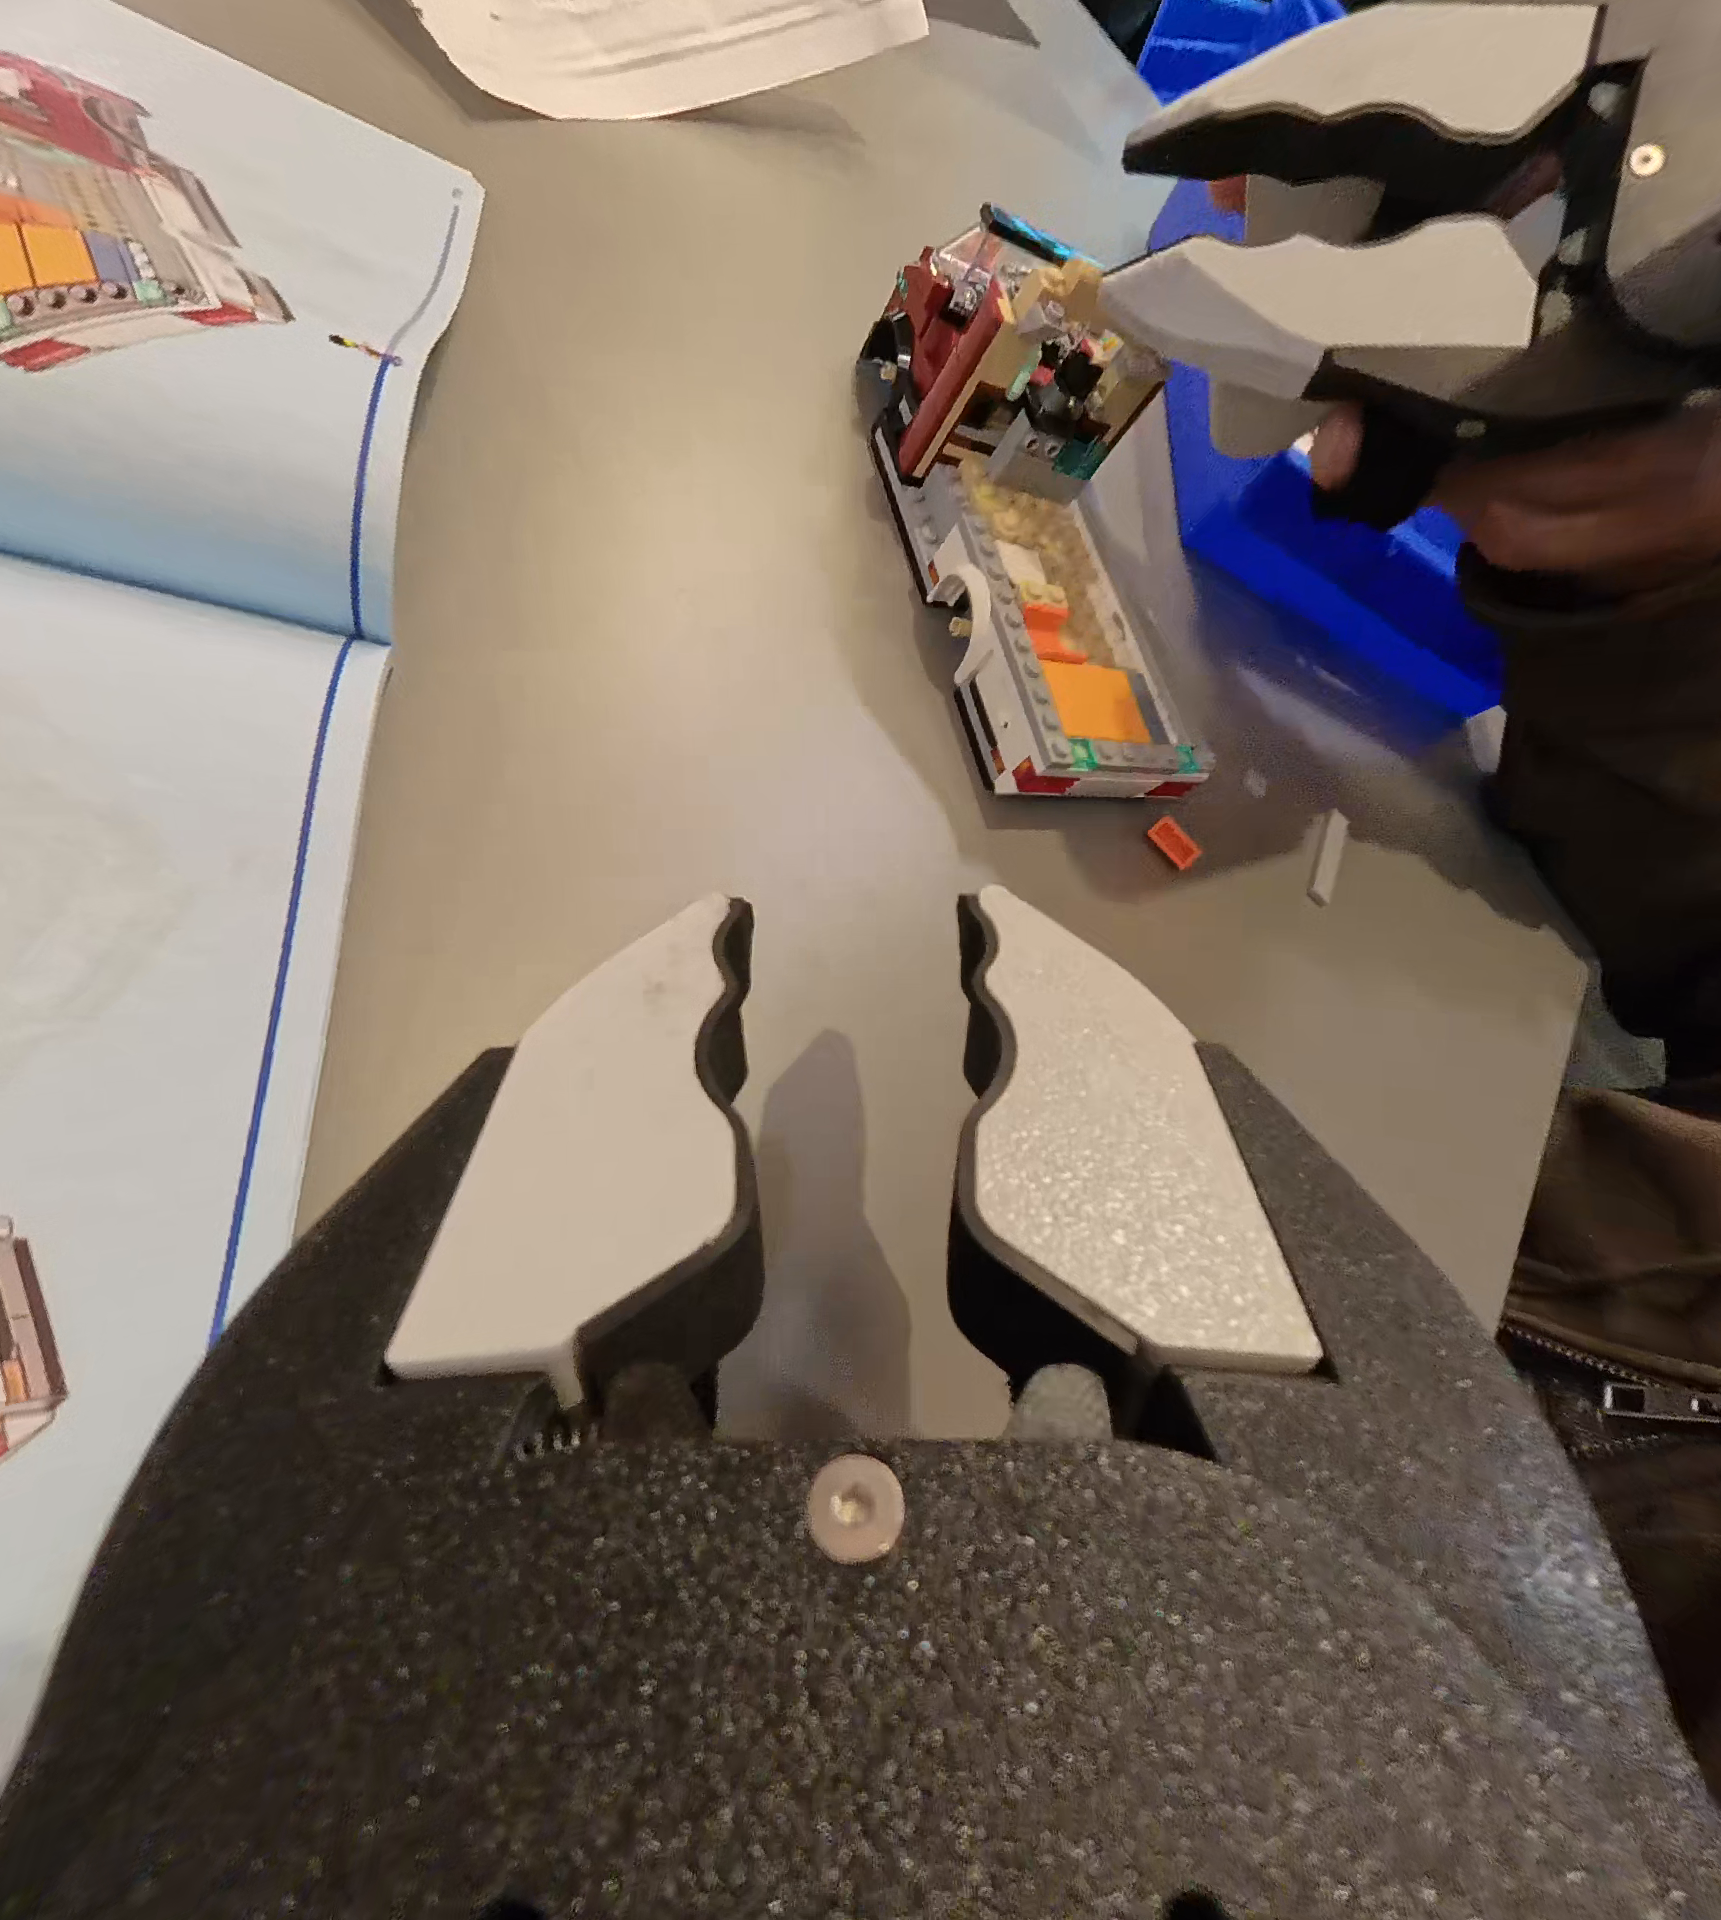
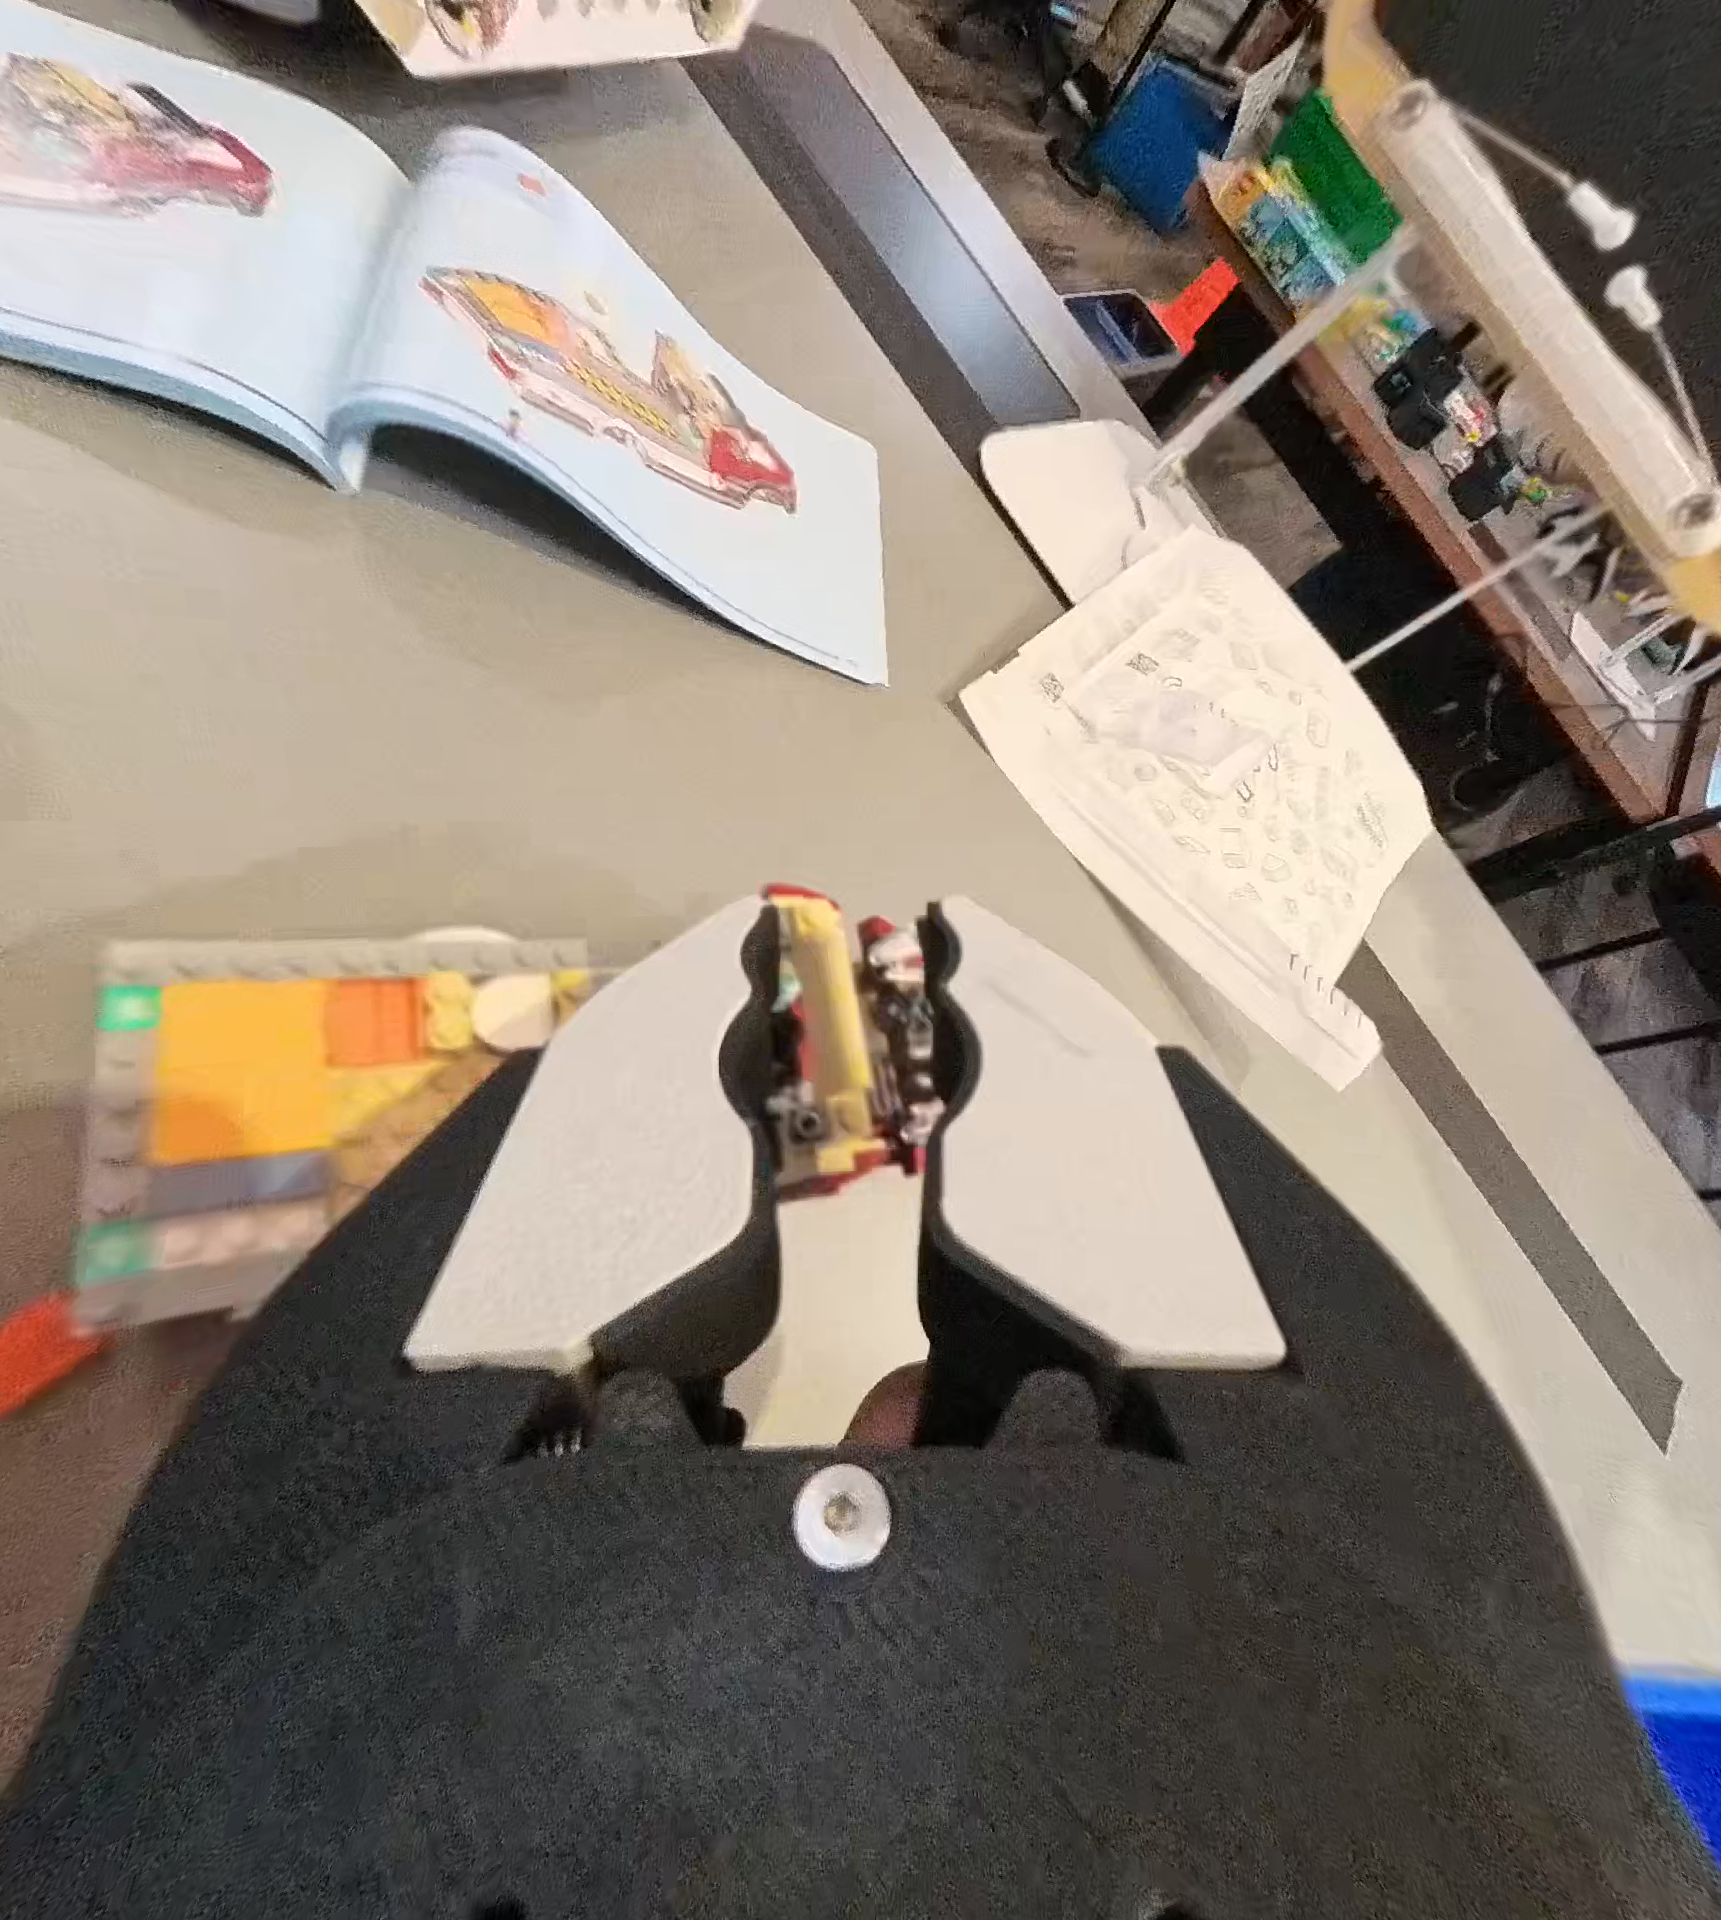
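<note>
Right tongs (image 2: 848,935) are straddling the tall end of the brick model (image 1: 1017,343), left tongs (image 1: 854,914) are sitting open and empty.

I'm seeing the model's built-up section between the right fingers (image 2: 1001,997), jaws narrowed round it; can't tell whether the pads are actually pressing. Its long axis is running off to that tongs' left along the table (image 1: 627,520). Left tongs are hovering well apart over bare table, with the model ahead and to the right.
</note>
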A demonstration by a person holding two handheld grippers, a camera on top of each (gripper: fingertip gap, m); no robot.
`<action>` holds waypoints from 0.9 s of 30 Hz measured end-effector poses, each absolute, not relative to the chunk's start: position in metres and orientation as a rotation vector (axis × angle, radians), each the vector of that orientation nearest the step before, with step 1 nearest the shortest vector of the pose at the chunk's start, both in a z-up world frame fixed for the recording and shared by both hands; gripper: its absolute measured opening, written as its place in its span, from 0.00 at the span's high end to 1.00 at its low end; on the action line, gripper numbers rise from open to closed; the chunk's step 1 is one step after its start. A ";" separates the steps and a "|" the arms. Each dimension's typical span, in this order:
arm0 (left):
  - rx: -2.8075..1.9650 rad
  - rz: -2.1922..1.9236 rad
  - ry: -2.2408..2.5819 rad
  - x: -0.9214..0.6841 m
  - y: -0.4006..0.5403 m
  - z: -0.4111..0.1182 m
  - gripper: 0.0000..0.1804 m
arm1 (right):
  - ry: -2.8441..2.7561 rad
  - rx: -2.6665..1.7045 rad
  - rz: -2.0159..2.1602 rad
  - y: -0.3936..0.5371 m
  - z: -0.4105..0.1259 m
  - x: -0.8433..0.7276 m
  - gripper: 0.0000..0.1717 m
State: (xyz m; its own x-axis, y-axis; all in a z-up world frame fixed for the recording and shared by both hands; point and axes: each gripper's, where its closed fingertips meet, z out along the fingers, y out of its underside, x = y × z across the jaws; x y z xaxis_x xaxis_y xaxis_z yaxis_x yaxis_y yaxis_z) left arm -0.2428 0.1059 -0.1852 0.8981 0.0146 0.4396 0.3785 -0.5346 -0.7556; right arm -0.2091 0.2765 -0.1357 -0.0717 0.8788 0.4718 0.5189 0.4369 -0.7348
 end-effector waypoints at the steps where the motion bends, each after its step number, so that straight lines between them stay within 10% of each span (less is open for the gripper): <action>1: -2.103 -0.476 -0.267 -0.240 0.109 -0.184 0.78 | -1.732 -1.230 0.464 0.288 -0.140 -0.205 0.83; 27: -2.011 -0.325 -0.067 -0.258 0.230 -0.152 0.73 | -1.571 -1.260 0.609 0.327 -0.131 -0.192 0.81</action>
